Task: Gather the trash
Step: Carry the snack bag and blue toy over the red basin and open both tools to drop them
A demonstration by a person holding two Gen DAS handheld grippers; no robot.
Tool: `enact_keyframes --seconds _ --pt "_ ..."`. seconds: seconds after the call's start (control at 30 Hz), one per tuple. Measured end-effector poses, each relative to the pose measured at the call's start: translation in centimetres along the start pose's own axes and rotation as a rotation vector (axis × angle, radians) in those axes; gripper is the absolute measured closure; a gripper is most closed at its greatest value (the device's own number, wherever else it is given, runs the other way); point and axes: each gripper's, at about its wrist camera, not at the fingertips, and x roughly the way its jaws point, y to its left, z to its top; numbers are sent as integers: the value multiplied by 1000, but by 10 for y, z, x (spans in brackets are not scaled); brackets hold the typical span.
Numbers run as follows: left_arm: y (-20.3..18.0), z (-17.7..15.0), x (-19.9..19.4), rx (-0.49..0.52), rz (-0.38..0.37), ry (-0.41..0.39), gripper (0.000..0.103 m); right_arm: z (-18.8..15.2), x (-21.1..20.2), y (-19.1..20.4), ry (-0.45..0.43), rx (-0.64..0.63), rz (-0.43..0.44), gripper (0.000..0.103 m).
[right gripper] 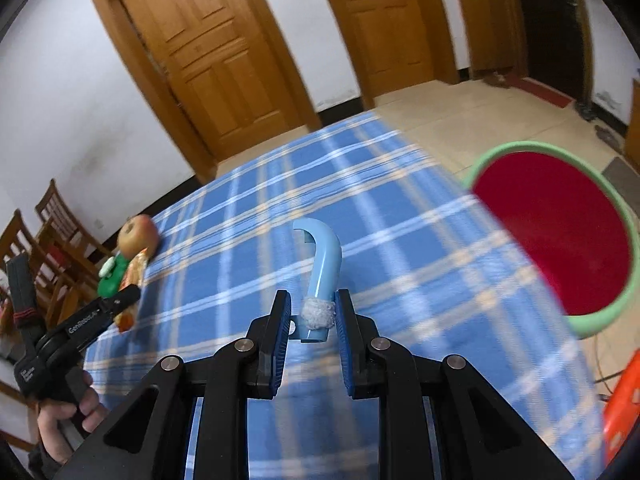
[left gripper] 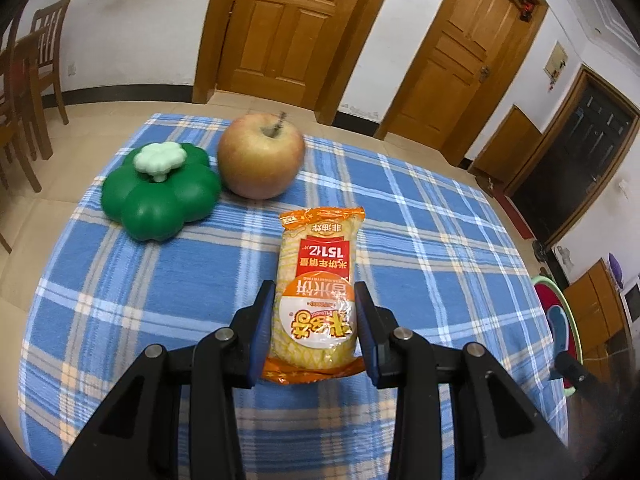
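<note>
Here, I had the left gripper clamped on the orange-and-yellow plastic snack packet with red Chinese lettering, its blue pads pressing the packet's near half from both sides while the far end stuck out ahead of the fingertips. Beyond that far end, on the blue, white and beige plaid tablecloth, sat a reddish-yellow apple with a short stem, and just to the left of the apple, touching or nearly so, a dark green clover-shaped plastic container with a pale green clover knob. Whether the packet's underside rested on the cloth or hung clear of it, I could not tell.

In the right wrist view, the right gripper was closed on a curved light-blue plastic hook-shaped piece with a white fuzzy band around its lower part; the band sat right between the blue pads, and the curved end rose ahead of the fingertips. Ahead and to the right of those fingers, past the edge of the tablecloth, stood a round bin with a pale green rim and deep red inside, blurred in the picture. Far off to the left I could see a hand gripping the left tool's black handle, with the apple, green container and snack packet by its tip.
</note>
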Motion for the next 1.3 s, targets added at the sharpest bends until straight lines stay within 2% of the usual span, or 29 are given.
enact_keyframes --seconds 0.27,0.6,0.9,1.3 --pt "-34 1 -9 69 -1 3 65 3 -20 -49 -22 55 -67 81" --pt "-104 2 -15 160 -94 36 65 7 -35 -102 -61 168 -65 81" --pt "-179 -8 2 243 -185 91 65 13 -40 -146 -80 220 -104 81" --pt "-262 -33 27 354 -256 164 65 18 -37 -188 -65 278 -81 78"
